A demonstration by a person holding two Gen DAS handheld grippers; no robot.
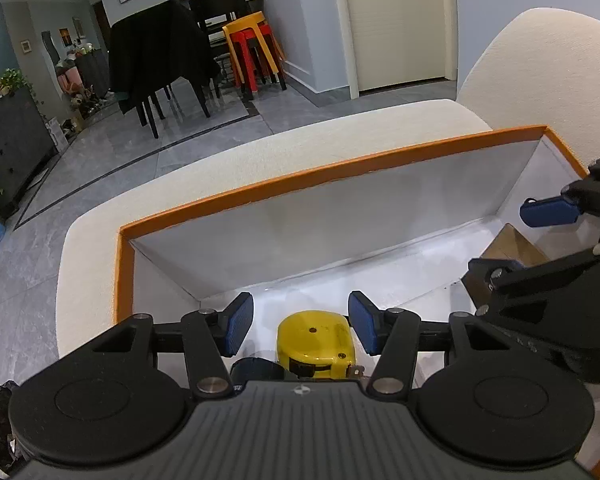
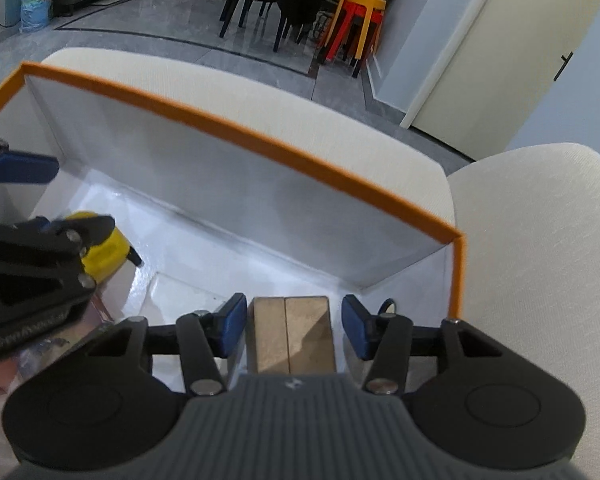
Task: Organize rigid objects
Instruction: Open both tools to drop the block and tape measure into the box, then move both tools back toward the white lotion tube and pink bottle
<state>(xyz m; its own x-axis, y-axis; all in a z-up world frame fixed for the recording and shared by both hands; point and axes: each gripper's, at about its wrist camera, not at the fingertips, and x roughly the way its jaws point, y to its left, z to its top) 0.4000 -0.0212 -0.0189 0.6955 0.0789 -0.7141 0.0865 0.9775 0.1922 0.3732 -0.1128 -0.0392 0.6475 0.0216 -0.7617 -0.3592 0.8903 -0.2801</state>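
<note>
Inside the orange-rimmed box [image 1: 332,168], your two hand-held grippers hang over their cargo.

Your left hand-held gripper [image 1: 300,326] stands apart, pads clear of the yellow tape measure [image 1: 314,340] lying on the white floor of the box; your right hand-held gripper [image 2: 294,326] is likewise parted around the wooden block [image 2: 292,334], not pressing it. No writing is legible. The box rests on a cream sofa [image 1: 228,160] above grey floor tiles, with red and yellow stools [image 1: 256,52] behind. Only the right view shows the water bottle [image 2: 36,6].
</note>
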